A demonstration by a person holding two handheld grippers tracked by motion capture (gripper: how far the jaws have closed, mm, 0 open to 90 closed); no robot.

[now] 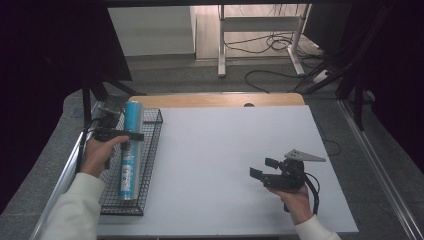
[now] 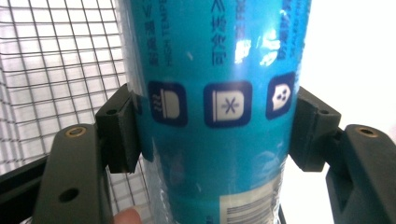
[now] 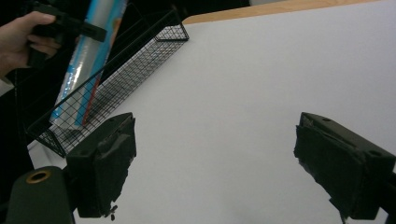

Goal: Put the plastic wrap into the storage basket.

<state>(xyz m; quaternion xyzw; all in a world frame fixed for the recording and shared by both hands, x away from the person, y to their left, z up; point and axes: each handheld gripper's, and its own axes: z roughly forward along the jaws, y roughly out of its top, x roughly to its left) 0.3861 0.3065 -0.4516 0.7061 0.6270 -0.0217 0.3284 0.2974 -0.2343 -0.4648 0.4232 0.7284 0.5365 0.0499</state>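
A long blue roll in glossy wrap (image 1: 129,170) stands tilted in a black wire basket (image 1: 150,150) at the table's left edge. Its near end rests in the basket and its far end is raised. My left gripper (image 1: 131,135) is shut across the roll's upper half. In the left gripper view both pads press its sides (image 2: 219,60), level with a row of white icons. My right gripper (image 1: 263,168) is held open above the white table (image 1: 225,145) at the near right, with nothing between its jaws (image 3: 224,158). Its own view shows the roll (image 3: 88,56) and the basket (image 3: 135,70) farther off.
The white sheet covers the table up to a bare wooden strip (image 1: 215,100) along the far edge. Beyond the table on the floor are a white desk frame (image 1: 260,30) and loose cables (image 1: 280,42). Dark curtains hang at the left and right.
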